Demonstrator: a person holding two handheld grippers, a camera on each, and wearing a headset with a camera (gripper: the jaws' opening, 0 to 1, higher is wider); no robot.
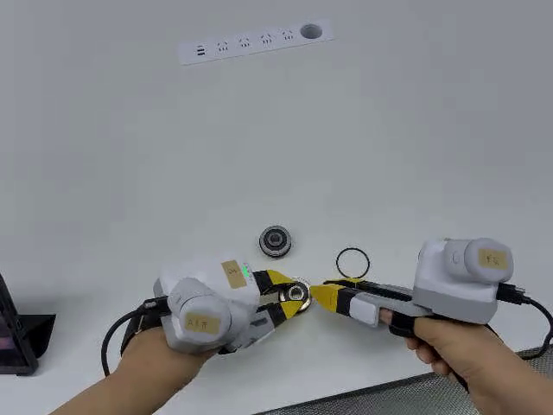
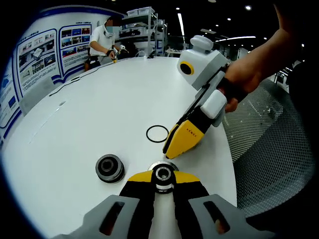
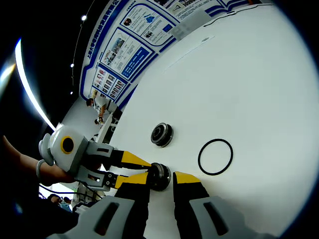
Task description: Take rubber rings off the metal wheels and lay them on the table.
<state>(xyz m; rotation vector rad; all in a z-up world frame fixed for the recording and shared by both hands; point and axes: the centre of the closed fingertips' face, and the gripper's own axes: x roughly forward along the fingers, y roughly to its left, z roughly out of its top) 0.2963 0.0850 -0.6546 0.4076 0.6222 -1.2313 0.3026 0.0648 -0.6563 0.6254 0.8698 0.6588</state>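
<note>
Left gripper jaws clamp wheel; right gripper touches it, jaws unclear; ring, second wheel beyond.

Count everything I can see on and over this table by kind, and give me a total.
Metal wheels: 2, the lying wheel and the held wheel
Loose rubber ring: 1
Power strip: 1
Dark object at the left edge: 1
Grippers: 2, left gripper and right gripper
Total: 7

Head view downward, gripper views close, facing each other, sharing wheel
</note>
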